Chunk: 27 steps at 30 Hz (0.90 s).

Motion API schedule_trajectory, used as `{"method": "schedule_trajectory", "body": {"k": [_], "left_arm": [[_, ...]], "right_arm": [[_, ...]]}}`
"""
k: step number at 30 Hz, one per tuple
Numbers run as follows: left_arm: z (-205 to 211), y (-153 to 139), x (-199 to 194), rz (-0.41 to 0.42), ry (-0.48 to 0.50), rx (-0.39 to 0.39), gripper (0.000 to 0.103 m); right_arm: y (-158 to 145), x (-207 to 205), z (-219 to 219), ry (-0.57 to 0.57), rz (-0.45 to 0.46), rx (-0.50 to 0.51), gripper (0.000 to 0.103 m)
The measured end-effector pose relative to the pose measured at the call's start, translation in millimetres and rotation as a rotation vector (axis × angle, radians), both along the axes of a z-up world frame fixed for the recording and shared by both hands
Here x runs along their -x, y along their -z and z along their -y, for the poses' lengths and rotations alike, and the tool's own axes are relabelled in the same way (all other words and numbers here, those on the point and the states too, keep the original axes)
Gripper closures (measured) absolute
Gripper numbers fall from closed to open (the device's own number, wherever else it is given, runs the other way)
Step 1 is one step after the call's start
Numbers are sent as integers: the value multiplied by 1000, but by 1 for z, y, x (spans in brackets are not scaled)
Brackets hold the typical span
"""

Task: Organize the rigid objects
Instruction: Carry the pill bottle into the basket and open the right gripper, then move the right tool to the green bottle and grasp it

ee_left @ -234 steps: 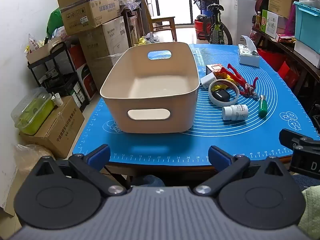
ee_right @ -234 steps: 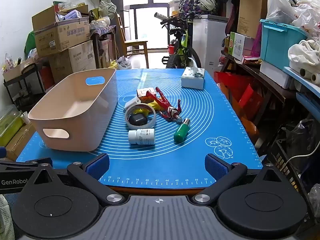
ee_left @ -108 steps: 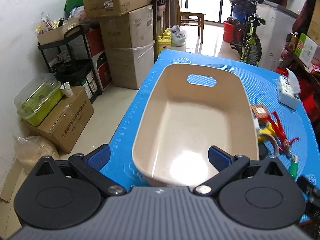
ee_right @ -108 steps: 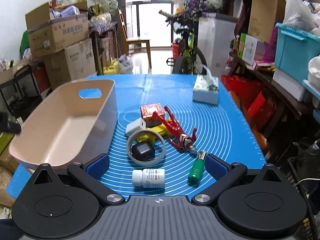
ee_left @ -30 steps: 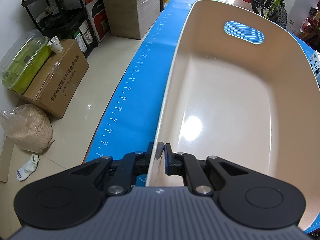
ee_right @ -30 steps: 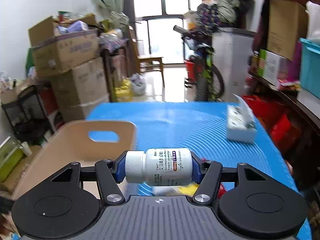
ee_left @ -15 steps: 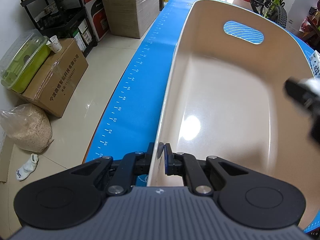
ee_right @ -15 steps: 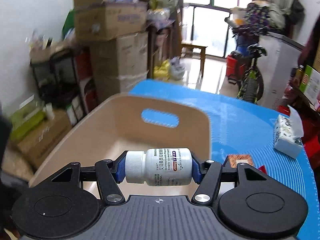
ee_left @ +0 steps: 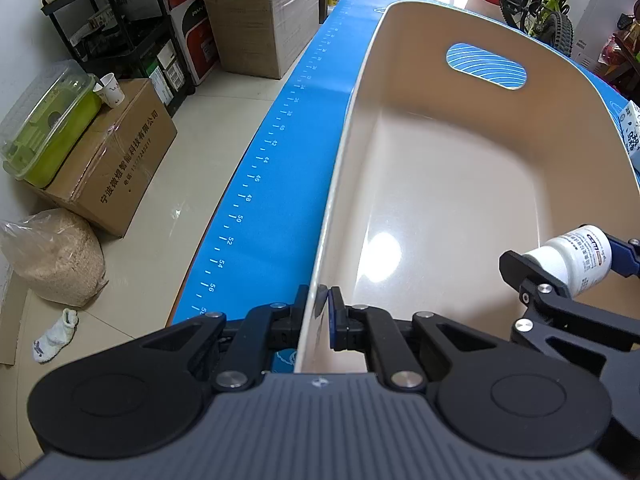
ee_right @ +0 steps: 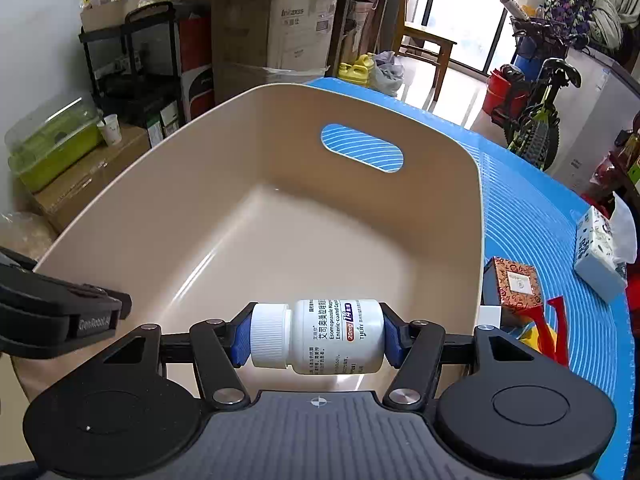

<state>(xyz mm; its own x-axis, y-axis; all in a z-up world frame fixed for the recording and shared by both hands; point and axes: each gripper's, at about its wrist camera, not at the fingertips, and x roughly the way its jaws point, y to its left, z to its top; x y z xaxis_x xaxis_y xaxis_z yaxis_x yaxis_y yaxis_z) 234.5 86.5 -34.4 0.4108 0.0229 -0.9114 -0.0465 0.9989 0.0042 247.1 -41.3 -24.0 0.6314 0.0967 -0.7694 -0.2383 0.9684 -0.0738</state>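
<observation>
Cluttered storage surrounds our blue measuring mat (ee_left: 280,152), on which the beige plastic bin (ee_right: 192,208) stands. Our left gripper (ee_left: 320,316) is closed tight on the bin's near rim, one pad on each side of the wall. Our right gripper (ee_right: 316,338) clamps the white pill bottle (ee_right: 320,336) end to end, cap against one pad and base against the other, horizontal above the bin's empty interior. Risks as we judge them: the bottle is held only at its ends, so it may pivot or slip out early; released high, it may bounce and roll on the hard floor. If the left grip slackens, the bin may shift on impact.
</observation>
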Motion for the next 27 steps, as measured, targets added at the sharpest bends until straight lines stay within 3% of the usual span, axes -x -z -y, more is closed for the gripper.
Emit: {"method": "schedule_trajectory", "body": {"k": [2, 5, 16, 23, 27], "left_arm": [[1, -1, 0, 1, 1, 0, 93], [0, -2, 1, 1, 1, -1, 92], [1, 0, 1, 3, 1, -1, 92], [-1, 0, 1, 3, 1, -2, 92], [0, 0, 1, 3, -2, -1, 92]], "right_arm": [[0, 1, 0, 3, 4, -4, 37], [-4, 3, 7, 14, 18, -42, 26], [-44, 23, 47, 98, 133, -154, 14], [-63, 42, 91, 200, 187, -189, 12], [-58, 49, 120, 275, 184, -174, 11]]}}
